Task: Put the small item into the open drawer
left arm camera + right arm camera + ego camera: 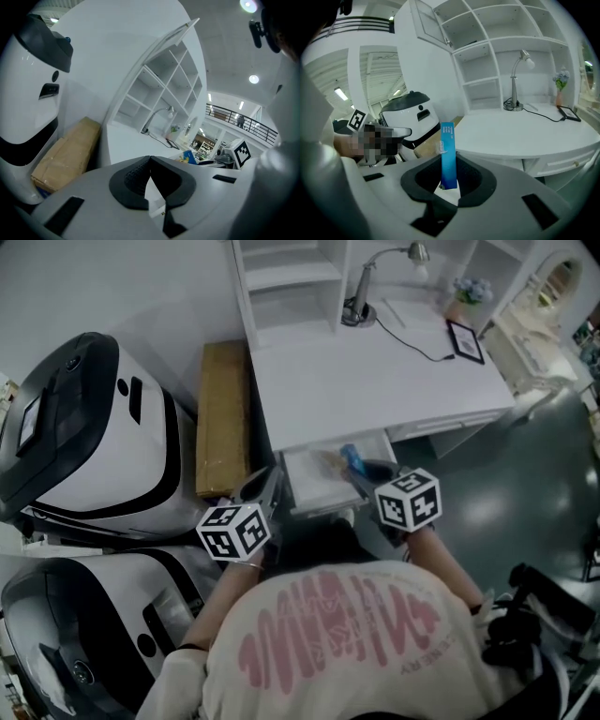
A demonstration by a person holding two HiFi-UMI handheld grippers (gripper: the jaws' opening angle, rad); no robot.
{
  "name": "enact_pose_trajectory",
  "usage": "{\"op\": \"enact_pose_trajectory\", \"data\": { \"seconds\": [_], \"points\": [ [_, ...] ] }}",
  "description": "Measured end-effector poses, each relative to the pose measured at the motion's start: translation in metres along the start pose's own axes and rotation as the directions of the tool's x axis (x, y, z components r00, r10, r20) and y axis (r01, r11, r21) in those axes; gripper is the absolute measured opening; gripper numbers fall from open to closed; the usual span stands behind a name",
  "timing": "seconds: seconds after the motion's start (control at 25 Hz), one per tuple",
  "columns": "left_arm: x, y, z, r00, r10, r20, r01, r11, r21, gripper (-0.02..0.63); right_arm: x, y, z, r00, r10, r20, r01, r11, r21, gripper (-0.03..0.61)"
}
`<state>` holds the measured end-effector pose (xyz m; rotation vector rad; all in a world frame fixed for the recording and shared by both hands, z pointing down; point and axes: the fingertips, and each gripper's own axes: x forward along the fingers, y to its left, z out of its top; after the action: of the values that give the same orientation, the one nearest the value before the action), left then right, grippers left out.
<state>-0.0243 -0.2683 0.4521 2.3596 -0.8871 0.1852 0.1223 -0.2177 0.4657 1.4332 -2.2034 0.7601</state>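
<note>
A slim blue box (447,154) stands upright between the jaws of my right gripper (448,180), which is shut on it. In the head view that gripper (367,468) holds the blue box (351,457) over the right part of the open white drawer (309,482) at the desk's front. My left gripper (262,487) hovers at the drawer's left front corner. Its jaws (150,161) are shut with nothing between them. From the left gripper view the blue box (190,157) shows small to the right.
The white desk (375,381) carries a lamp (361,296), a cable, a picture frame (466,340) and flowers (472,292), with shelves behind. A cardboard box (223,418) leans left of the desk. Two large white-and-black machines (84,427) stand at the far left.
</note>
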Motion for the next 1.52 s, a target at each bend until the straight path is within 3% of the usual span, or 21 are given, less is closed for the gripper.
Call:
{"op": "enact_pose_trajectory", "data": {
  "seconds": [0.44,0.88,1.24,1.4,1.52],
  "points": [
    [0.023,0.037,-0.029,0.991,0.109,-0.071,-0.114,0.990,-0.081,0.031,0.065,-0.025,-0.026,0.963,0.094,-0.252,-0.140,0.975,-0.173,0.086],
    [0.035,0.052,-0.059,0.982,0.131,-0.135,-0.147,0.981,-0.122,0.031,0.097,-0.043,-0.064,0.908,0.119,-0.401,-0.212,0.958,-0.195,0.086],
    [0.036,0.063,-0.066,0.977,0.153,-0.146,-0.175,0.974,-0.145,0.031,0.124,-0.046,-0.091,0.860,0.089,-0.502,-0.274,0.911,-0.309,0.087],
    [0.035,0.065,-0.070,0.976,0.158,-0.152,-0.181,0.972,-0.152,0.031,0.128,-0.059,-0.109,0.822,0.058,-0.566,-0.274,0.912,-0.304,0.087],
    [0.034,0.067,-0.074,0.973,0.165,-0.161,-0.190,0.970,-0.153,0.031,0.133,-0.062,-0.115,0.814,0.056,-0.578,-0.272,0.916,-0.294,0.089]
  ]
}}
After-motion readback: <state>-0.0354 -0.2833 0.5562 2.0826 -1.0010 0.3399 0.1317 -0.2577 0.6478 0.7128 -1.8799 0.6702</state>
